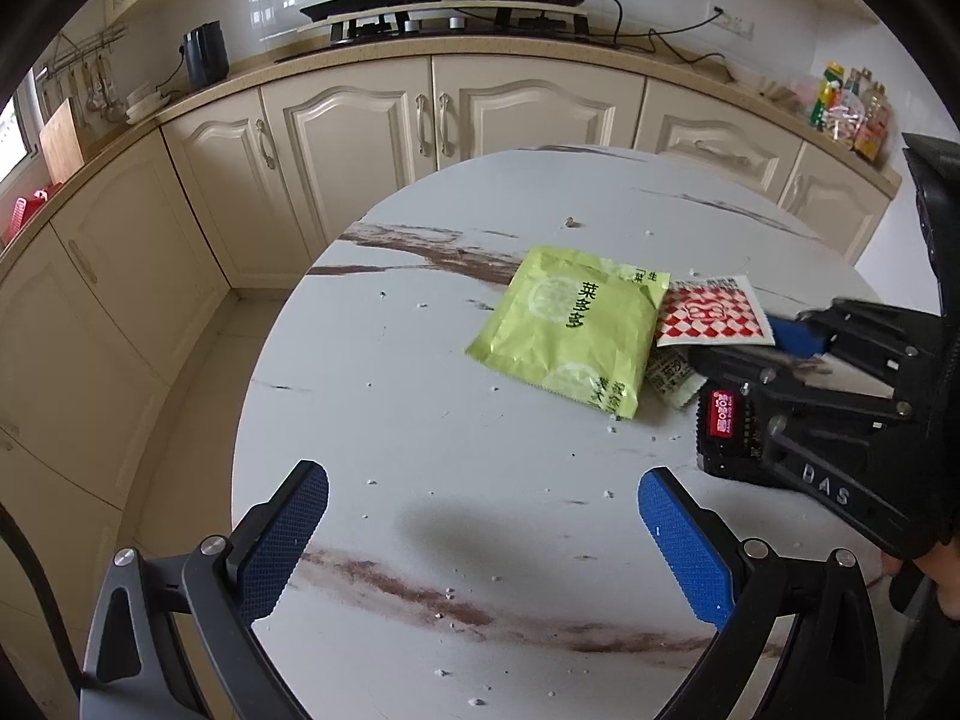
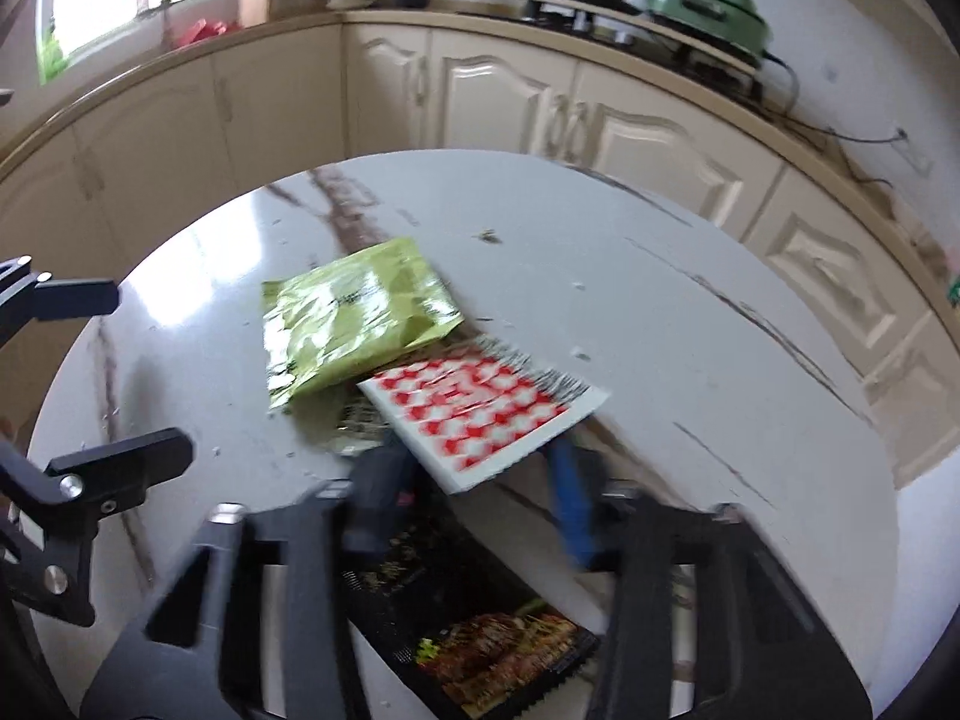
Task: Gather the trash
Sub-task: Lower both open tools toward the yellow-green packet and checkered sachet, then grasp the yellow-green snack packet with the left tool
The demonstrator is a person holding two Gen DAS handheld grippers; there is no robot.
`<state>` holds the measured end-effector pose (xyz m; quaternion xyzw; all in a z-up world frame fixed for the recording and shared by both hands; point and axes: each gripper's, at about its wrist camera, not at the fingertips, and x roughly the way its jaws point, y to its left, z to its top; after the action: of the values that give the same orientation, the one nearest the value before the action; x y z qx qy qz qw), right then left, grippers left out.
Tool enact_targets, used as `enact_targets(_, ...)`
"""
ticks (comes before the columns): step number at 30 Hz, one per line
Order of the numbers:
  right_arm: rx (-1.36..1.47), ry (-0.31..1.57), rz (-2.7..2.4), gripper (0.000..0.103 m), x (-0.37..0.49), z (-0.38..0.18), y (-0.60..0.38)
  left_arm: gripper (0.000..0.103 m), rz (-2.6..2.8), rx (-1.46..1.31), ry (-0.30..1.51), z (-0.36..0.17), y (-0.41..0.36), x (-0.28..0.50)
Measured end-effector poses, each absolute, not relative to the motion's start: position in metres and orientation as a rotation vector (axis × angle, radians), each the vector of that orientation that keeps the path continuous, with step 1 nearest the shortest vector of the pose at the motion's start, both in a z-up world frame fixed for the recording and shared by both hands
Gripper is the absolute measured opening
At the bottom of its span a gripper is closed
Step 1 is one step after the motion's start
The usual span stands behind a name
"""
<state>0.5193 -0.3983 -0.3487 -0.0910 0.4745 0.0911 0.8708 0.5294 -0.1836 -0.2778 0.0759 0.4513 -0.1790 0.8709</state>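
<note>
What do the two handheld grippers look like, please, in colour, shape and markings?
Both are black angular linkage frames with silver pivot bolts. The left gripper has long fingers faced with blue textured pads. The right gripper has the same blue pads, pale raised letters "DAS" on its body, and a small red-lit display.

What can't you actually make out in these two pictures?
- Right wrist view: motion blur hides whether the right gripper pinches the red-and-white checkered packet.
- Left wrist view: the small printed sachet lies mostly under the green foil snack bag.
- Crumbs: too small.
</note>
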Motion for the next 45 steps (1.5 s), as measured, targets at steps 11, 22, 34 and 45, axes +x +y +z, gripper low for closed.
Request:
enact_targets(11,-0.08,0.969,0.213,0.001,0.515,-0.34,-0.417,0.102,-0.469,0.151,0.979,-0.282,-0.206,0.56)
enact_targets(22,-0.067,0.963,0.198,0.002,0.51,-0.335,-0.429,0.102,-0.464,0.248,0.989,-0.301,-0.237,0.591)
enact_targets(34,-0.182,0.944,0.137,0.055,0.516,-0.339,-0.416,0.049,-0.561,0.256,0.926,-0.301,-0.236,0.591)
enact_targets(45,0.031,0.937,0.04,0.081,0.53,-0.327,-0.448,0.036,-0.577,0.176,0.902,-0.289,-0.205,0.576)
